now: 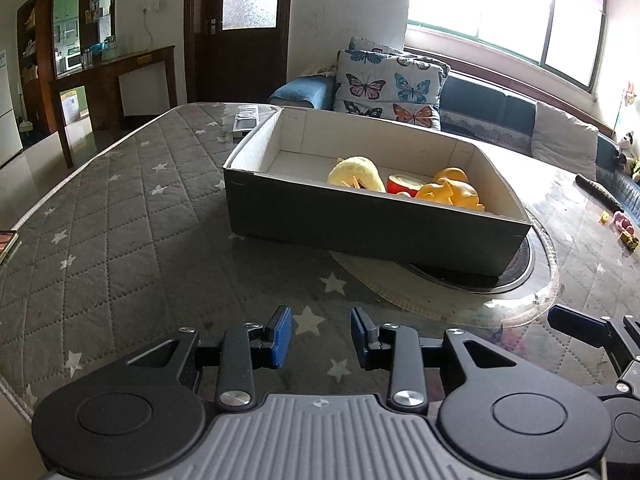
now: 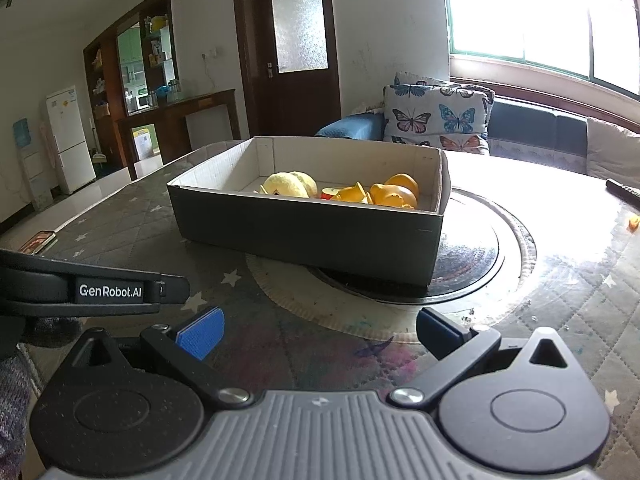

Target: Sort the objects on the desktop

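Note:
A dark cardboard box [image 1: 360,224] with a white inside stands on the table ahead of both grippers; it also shows in the right wrist view [image 2: 304,232]. In it lie a yellow plush toy [image 1: 356,174], a red half apple [image 1: 402,184] and orange rubber toys [image 1: 452,192]. The plush [image 2: 286,185] and orange toys [image 2: 394,194] show in the right wrist view too. My left gripper [image 1: 322,340] is open and empty, low over the table. My right gripper [image 2: 320,332] is open wide and empty, to the right of the left one.
The table has a grey quilted star cover [image 1: 120,220] under glass and a round black hotplate [image 2: 472,256] under the box. A remote [image 1: 246,120] lies behind the box. A phone [image 1: 6,242] lies at the left edge. Small toys [image 1: 624,228] lie far right.

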`<state>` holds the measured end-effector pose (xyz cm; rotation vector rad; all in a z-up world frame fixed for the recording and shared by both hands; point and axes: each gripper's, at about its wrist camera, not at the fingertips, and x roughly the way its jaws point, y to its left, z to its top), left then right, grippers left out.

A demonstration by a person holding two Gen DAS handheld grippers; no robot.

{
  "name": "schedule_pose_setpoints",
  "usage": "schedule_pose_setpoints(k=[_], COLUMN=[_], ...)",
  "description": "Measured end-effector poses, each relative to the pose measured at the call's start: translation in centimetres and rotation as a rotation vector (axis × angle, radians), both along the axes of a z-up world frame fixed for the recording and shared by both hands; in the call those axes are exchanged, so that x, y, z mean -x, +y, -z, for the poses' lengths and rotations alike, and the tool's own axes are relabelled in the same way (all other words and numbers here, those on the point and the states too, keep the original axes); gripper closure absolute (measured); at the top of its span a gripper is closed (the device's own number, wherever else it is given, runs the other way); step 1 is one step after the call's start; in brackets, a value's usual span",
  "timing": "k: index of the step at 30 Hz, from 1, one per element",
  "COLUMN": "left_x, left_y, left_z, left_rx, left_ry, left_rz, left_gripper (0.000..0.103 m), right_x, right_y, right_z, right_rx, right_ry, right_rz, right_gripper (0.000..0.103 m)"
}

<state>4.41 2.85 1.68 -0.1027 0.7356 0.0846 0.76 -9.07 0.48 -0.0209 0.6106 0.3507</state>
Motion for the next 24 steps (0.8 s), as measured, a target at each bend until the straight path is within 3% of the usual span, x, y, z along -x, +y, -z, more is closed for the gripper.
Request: schedule_pose_setpoints(k=[24], left_x=[-2.1], left_y=[-0.2], left_z=[0.0], left_rx=[-0.047], left_ry=[0.027], left_rz=[0.006], left_gripper=[0.068], right_x=[-2.2], right_y=[0.7], right_z=[0.0], right_rx=[-0.002], right_ry=[0.030], right_rz=[-0.007], right_gripper=[0.000])
